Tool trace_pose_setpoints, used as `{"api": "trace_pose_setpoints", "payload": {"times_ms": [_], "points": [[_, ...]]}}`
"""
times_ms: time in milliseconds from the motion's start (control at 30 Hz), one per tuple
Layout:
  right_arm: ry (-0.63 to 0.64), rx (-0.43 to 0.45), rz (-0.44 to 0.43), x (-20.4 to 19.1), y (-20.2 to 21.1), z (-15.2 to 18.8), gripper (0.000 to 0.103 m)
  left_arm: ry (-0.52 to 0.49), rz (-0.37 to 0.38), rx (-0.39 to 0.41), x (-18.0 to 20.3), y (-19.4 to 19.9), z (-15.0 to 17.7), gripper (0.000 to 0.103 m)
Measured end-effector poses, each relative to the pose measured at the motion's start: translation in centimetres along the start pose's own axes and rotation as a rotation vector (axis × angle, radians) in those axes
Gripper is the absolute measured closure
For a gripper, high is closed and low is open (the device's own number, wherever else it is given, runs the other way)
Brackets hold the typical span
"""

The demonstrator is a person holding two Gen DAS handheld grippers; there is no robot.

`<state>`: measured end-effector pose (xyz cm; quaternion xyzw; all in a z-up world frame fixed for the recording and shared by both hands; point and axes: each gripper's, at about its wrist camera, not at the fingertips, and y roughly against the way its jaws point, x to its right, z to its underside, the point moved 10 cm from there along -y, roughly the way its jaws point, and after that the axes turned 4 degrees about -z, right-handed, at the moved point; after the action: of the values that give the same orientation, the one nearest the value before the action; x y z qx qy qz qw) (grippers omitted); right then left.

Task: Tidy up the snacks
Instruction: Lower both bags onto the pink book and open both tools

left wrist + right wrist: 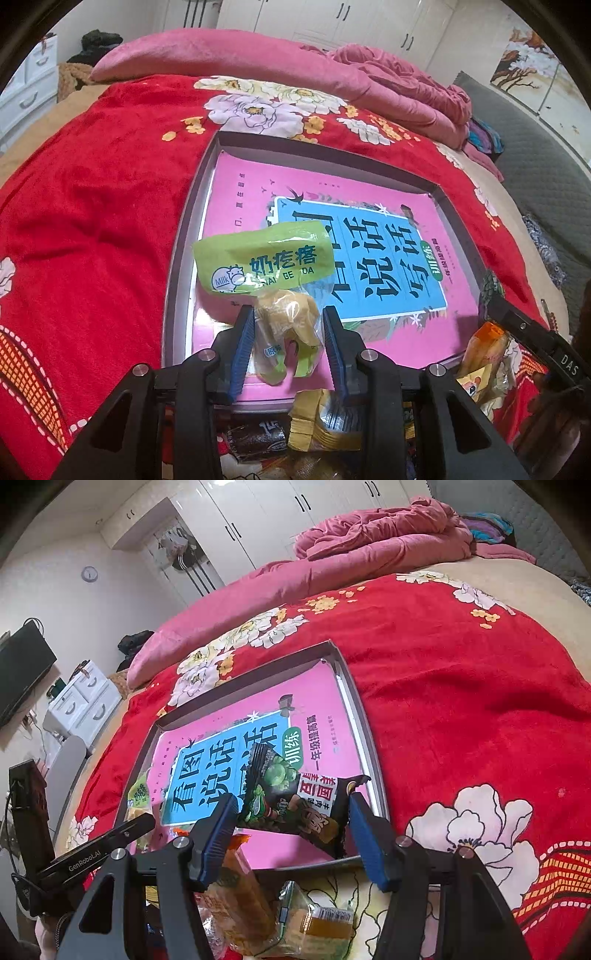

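A shallow grey box (184, 236) lies on the red bed cover, with a pink book (258, 184) flat inside it. My left gripper (290, 317) is open around a green-and-clear milk snack bag (266, 266) that rests on the book at the box's near left. My right gripper (291, 812) is open around a dark snack bag (295, 797) lying at the box's near right corner (369, 760). The green bag also shows in the right wrist view (138, 794), beside the left gripper (110, 842).
A pile of loose snack packets lies on the cover just in front of the box: yellow ones (317, 421), an orange one (484, 350), and clear-wrapped cakes (303, 919). A pink quilt (258, 62) lies along the far side of the bed.
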<state>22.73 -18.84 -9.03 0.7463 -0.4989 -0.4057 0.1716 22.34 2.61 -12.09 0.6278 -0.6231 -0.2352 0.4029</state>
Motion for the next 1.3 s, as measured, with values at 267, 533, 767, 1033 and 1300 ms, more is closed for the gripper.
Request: {"api": "trace_pose_setpoints", "payload": {"times_ms": [267, 533, 767, 1033, 1300], "points": [[-0.015, 0.004, 0.019, 0.5, 0.3, 0.0, 0.041, 0.001, -0.002, -0.003, -0.1, -0.1, 0.0, 0.065], [-0.016, 0.007, 0.031, 0.6, 0.4, 0.0, 0.038, 0.008, -0.006, -0.008, -0.3, -0.2, 0.1, 0.063], [-0.014, 0.007, 0.030, 0.6, 0.5, 0.0, 0.036, 0.010, -0.006, -0.009, -0.3, -0.1, 0.1, 0.060], [-0.004, 0.035, 0.017, 0.3, 1.1, -0.4, 0.034, 0.028, 0.014, 0.006, -0.3, 0.3, -0.2, 0.052], [0.015, 0.068, 0.001, -0.3, 1.8, -1.0, 0.030, 0.046, 0.050, 0.031, -0.1, 1.2, -0.6, 0.045]]}}
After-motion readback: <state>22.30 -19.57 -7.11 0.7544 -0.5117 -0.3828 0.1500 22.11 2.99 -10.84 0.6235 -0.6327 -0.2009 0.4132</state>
